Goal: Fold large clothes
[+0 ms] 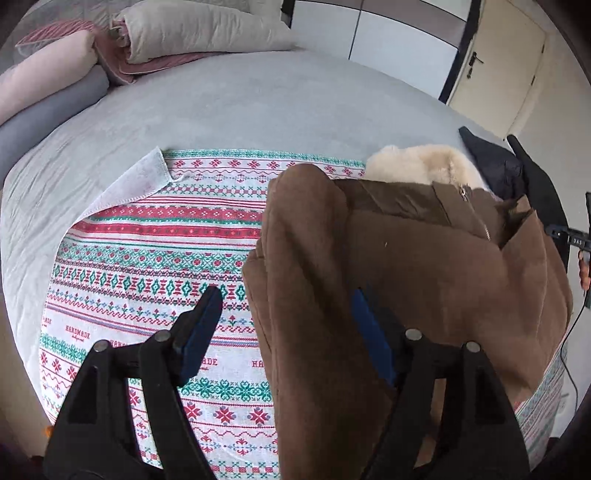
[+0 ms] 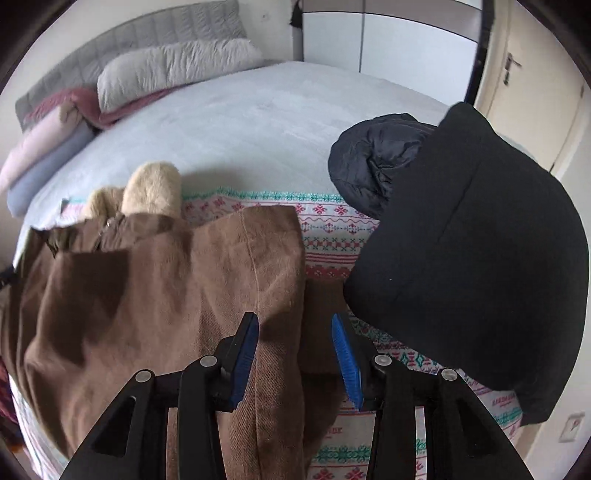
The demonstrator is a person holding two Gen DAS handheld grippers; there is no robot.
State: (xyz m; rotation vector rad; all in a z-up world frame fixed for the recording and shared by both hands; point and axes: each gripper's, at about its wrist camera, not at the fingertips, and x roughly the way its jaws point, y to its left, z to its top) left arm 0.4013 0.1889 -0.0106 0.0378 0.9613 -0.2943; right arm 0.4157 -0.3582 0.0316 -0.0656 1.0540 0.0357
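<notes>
A brown coat [image 1: 406, 266] with a cream fur collar [image 1: 421, 162] lies on a patterned blanket [image 1: 155, 236] on the bed. My left gripper [image 1: 288, 306] is open, its jaws straddling the coat's left folded edge with cloth between them. In the right wrist view the brown coat [image 2: 155, 295] and the cream fur collar [image 2: 151, 188] lie at the left. My right gripper [image 2: 295, 332] is open, its jaws straddling the coat's right edge.
A black folded garment [image 2: 469, 266] and a dark puffer jacket [image 2: 373, 162] lie to the right on the blanket [image 2: 332, 236]. Pillows and rolled bedding [image 1: 177, 33] sit at the head of the grey bed [image 1: 258, 103]. A door [image 1: 502, 70] stands at the far right.
</notes>
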